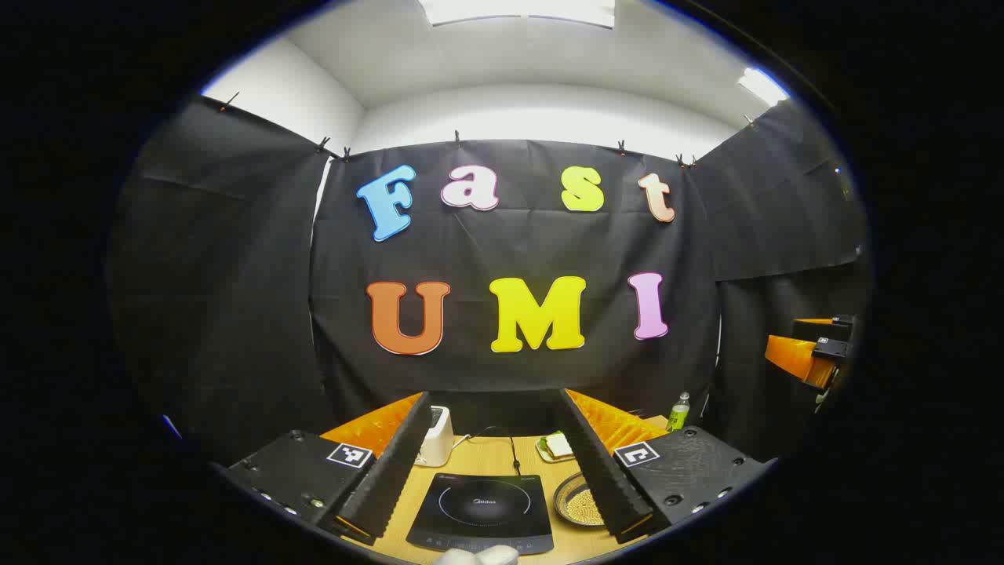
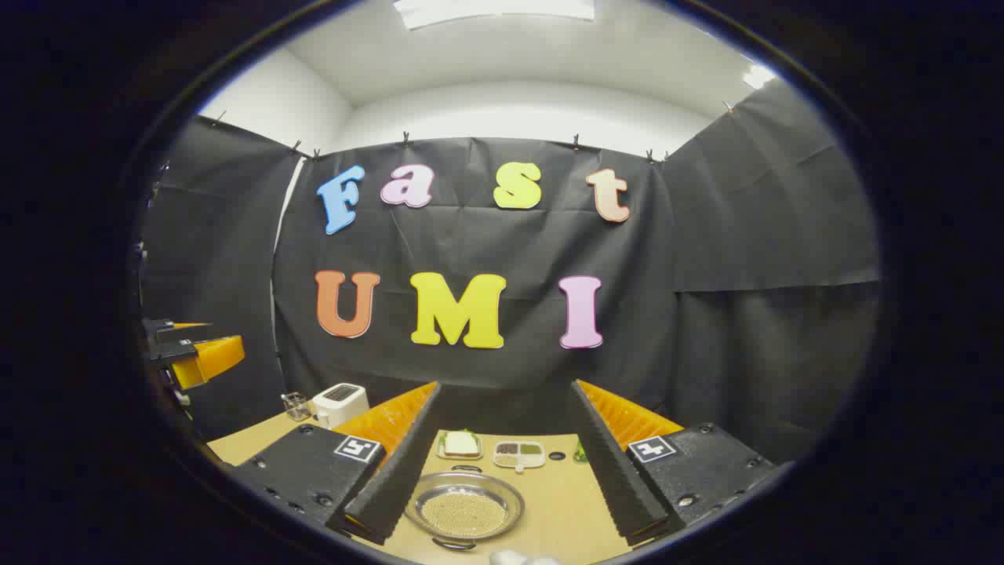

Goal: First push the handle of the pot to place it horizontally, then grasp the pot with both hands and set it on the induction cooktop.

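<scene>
Both grippers raised above the counter [image 2: 549, 510], before any contact with the pot. The left gripper [image 1: 490, 471] stands released, its fingers wide apart and nothing between them; it looks down on the induction cooktop [image 1: 482, 510], which lies flat near the counter's front edge with its cord running toward the back. The pot [image 2: 464, 506], a shallow metal vessel holding pale grains, rests on the counter just beside the cooktop, on its right-hand side, apart from both grippers. The right gripper [image 2: 510, 479] is likewise released, fingers spread, and frames the pot from above. A dark handle loop [image 2: 453, 543] lies at the pot's near rim and another at its far rim; their exact tilt cannot be told. The placement appears deliberate: pot and cooktop adjacent keeps the two-handed carry short. Each gripper is posed over its own half of the job, left over the destination, right over the pot. Toward the back edge stand a toaster [image 1: 434, 435], a sandwich plate [image 2: 460, 445], a divided dish [image 2: 518, 453] and a bottle [image 1: 678, 412].
</scene>
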Demonstrator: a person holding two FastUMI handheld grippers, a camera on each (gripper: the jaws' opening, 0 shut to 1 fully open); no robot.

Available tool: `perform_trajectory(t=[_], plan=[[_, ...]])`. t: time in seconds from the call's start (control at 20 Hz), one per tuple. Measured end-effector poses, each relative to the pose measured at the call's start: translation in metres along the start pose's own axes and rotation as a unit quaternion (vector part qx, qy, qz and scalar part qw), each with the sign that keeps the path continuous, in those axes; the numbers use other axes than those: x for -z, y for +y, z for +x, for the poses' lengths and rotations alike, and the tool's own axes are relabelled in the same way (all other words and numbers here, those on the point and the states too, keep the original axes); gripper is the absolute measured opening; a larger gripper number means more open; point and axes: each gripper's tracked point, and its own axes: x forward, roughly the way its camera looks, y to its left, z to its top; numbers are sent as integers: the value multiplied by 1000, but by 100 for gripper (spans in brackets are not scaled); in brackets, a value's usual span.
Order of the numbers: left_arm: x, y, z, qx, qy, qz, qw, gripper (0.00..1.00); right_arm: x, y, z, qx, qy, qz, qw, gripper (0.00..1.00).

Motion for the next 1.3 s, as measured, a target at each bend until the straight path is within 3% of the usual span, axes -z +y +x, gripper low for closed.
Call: perform_trajectory(t=[0.7, 0.95, 1.05, 1.15, 1.25, 1.3], plan=[[5, 2, 3, -10, 4, 8, 1000, 96, 0, -4, 1, 15, -6, -8, 1000, 98], [7, 2, 3, -11, 6, 11, 1000, 96, 7, 3, 3, -9, 9, -10, 1000, 99], [6, 3, 4, -12, 4, 10, 1000, 96, 11, 10, 6, -17, 14, -7, 1000, 92], [7, 3, 4, -13, 5, 10, 1000, 96, 23, 25, 9, -40, 38, -7, 998, 74], [7, 3, 4, -14, 5, 9, 1000, 96, 37, 30, 13, -60, 63, -8, 996, 48], [8, 3, 5, -15, 5, 9, 1000, 96, 46, 29, 14, -63, 77, -6, 995, 26]])
